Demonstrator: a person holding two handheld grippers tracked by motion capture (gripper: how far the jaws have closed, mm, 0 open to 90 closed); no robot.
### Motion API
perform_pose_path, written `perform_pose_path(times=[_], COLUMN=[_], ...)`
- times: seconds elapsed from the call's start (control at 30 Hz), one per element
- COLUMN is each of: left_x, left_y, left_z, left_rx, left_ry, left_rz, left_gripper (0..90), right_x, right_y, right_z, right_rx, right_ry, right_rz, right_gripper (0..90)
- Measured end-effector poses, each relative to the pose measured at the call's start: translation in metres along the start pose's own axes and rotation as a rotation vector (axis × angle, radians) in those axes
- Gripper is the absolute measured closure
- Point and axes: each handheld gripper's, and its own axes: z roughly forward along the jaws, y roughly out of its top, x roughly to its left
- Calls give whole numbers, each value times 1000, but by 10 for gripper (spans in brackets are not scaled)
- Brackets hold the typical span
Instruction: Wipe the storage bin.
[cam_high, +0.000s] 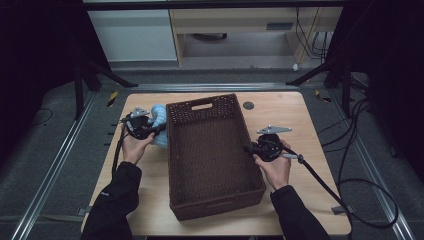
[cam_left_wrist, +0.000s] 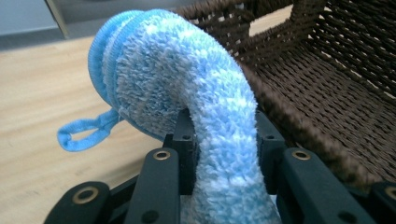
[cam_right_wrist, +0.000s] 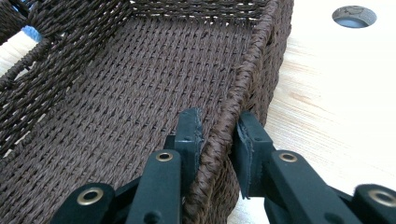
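A dark brown wicker basket stands in the middle of the wooden table. My left gripper is just outside its left wall, shut on a fluffy light blue cloth that arches up over the jaws; a small blue loop hangs from the cloth's edge. The cloth sits beside the basket's far left corner. My right gripper is shut on the basket's right rim, one jaw inside the wall and one outside. In the high view that gripper sits at the right rim's middle.
The basket's floor holds nothing. A round cable hole lies in the tabletop behind the basket's far right corner. Bare table stretches to the right of the basket, with a black cable trailing off its right edge.
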Motion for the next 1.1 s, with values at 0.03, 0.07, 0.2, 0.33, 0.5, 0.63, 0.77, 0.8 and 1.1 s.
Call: perform_pose_path(times=[0.03,0.07,0.2,0.33,0.5,0.63,0.77,0.8,1.1], left_x=[1,3,8,3,-2,-6,-7,-8,-12], left_y=[0,0,-1,-1,-8,-20,-34,-38,-37], left_z=[0,1,2,-3,-5,5,19,22,2], left_rx=[-4,-9,-23,-32,2,69,148,161,118], left_ry=[4,6,14,4,-10,-13,-13,-18,-33], left_rz=[6,7,-1,29,58,86,91,88,88], left_gripper=[684,684,685,686,688,689,690,690,692], right_x=[0,0,0,0,0,0,0,0,-1], right_y=[0,0,0,0,0,0,0,0,1], right_z=[0,0,0,0,0,0,0,0,0], right_rx=[0,0,0,1,1,1,3,3,3], right_ry=[0,0,-1,-1,-2,-3,-5,-4,-6], right_rz=[0,1,-2,-2,-1,-2,-5,-4,-5], right_gripper=[734,734,734,734,733,734,734,734,734])
